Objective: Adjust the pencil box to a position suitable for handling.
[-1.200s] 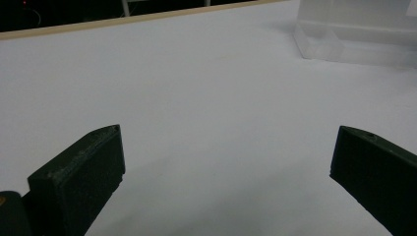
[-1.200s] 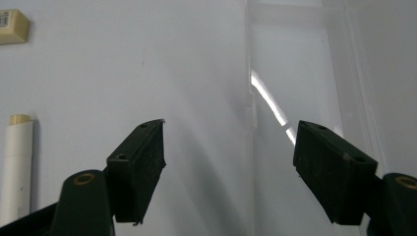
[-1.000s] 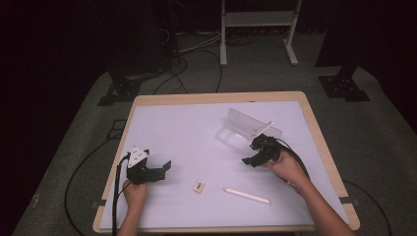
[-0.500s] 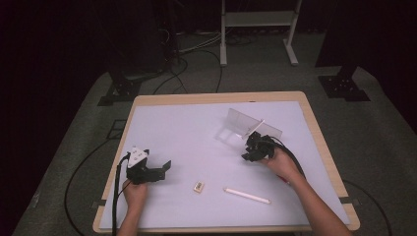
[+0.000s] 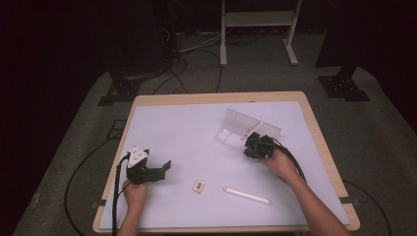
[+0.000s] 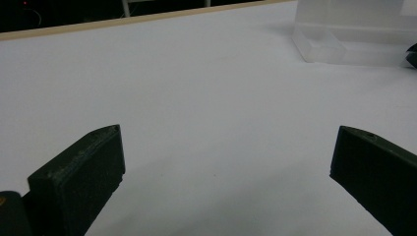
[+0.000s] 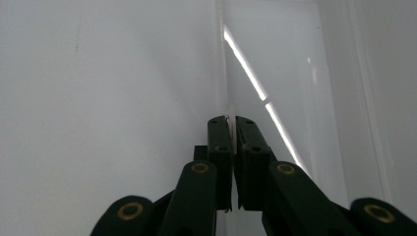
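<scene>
The right tool (image 5: 253,144) has just closed its jaws onto the thin edge of the clear plastic case (image 5: 246,126), which lies open on the far right part of the table (image 5: 187,128). The left tool (image 5: 155,171) rests near the front left, jaws wide apart and empty. An eraser (image 5: 198,187) and a white pencil (image 5: 247,195) lie between the 2 hands.
</scene>
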`<state>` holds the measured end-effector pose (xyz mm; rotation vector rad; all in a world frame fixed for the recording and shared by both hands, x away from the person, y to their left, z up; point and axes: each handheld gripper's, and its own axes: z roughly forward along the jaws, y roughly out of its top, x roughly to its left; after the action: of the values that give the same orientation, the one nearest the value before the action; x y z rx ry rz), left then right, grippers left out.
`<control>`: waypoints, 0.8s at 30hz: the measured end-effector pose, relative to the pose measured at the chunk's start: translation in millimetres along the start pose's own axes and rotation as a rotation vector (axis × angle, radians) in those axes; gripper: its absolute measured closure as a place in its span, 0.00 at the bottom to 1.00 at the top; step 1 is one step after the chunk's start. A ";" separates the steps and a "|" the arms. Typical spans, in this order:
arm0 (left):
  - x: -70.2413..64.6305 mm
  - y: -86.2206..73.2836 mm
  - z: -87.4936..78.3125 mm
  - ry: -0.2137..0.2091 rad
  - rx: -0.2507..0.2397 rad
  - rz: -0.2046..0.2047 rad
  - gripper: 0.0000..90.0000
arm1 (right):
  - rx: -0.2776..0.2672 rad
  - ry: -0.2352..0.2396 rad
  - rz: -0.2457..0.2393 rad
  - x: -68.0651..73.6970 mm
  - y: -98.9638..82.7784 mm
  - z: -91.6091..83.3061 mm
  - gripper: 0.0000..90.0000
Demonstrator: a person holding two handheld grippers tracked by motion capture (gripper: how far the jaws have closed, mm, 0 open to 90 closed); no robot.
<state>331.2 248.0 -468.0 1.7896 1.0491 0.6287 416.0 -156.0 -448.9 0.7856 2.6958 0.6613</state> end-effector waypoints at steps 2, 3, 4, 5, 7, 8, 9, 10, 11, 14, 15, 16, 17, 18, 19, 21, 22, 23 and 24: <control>0.1 0.0 0.0 0.000 0.000 -0.001 0.00 | -0.021 -0.006 0.008 -1.5 -0.9 -2.0 0.96; 0.1 0.0 0.0 0.000 0.000 -0.001 0.00 | -0.021 -0.006 0.008 -1.5 -0.9 -2.0 0.96; 0.1 0.0 0.1 0.001 0.000 -0.001 0.00 | -0.038 -0.015 0.012 -2.5 -0.7 -4.3 0.96; 0.1 0.0 0.1 0.001 0.000 0.000 0.00 | -0.038 -0.015 0.012 -2.5 -0.7 -4.3 0.96; 0.2 0.0 0.1 0.000 -0.001 0.000 0.00 | -0.060 -0.014 0.015 -3.1 -0.6 -7.4 0.97; 0.1 0.0 0.1 0.001 0.000 -0.001 0.00 | -0.075 -0.012 0.018 -3.5 -0.5 -9.2 0.97; 0.1 0.0 0.1 0.001 0.000 -0.001 0.00 | -0.075 -0.012 0.018 -3.5 -0.5 -9.2 0.97; 0.1 0.0 0.1 0.000 0.000 0.000 0.00 | -0.093 -0.004 0.029 -3.6 -0.7 -12.1 0.97; 0.1 0.0 0.1 0.000 0.000 0.000 0.00 | -0.093 -0.004 0.029 -3.6 -0.7 -12.1 0.97; 0.1 0.1 0.1 0.001 0.000 0.000 0.00 | -0.134 0.006 0.034 -3.0 -0.3 -18.3 0.97; 0.1 0.0 0.1 0.001 0.000 -0.001 0.00 | -0.145 0.015 0.035 -1.9 0.6 -20.6 0.97; 0.1 0.0 0.2 0.001 -0.001 -0.001 0.00 | -0.153 0.021 0.033 -0.6 1.2 -22.3 0.97; 0.0 0.0 0.2 0.001 -0.001 -0.001 0.00 | -0.166 0.033 0.026 1.9 1.9 -25.3 0.97; 0.0 0.0 0.2 0.001 -0.002 -0.002 0.00 | -0.175 0.043 0.022 3.7 2.4 -26.8 0.96; 0.0 0.0 0.2 0.001 -0.002 -0.001 0.00 | -0.183 0.054 0.011 7.0 3.2 -29.0 0.96; -0.1 0.0 0.2 0.002 0.000 0.000 0.00 | -0.197 0.080 -0.020 15.6 5.5 -32.1 0.96; -0.1 0.0 0.1 0.003 0.001 0.001 0.00 | -0.201 0.088 -0.025 18.4 6.1 -32.6 0.96; -0.1 0.0 0.1 0.003 0.001 0.001 0.00 | -0.201 0.088 -0.025 18.4 6.1 -32.6 0.96; -0.1 0.0 0.1 0.002 0.001 0.001 0.00 | -0.202 0.101 -0.034 20.9 6.5 -32.7 0.96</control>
<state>331.2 247.8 -468.1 1.7904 1.0504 0.6311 390.0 -151.0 -419.9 0.6697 2.6694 0.9708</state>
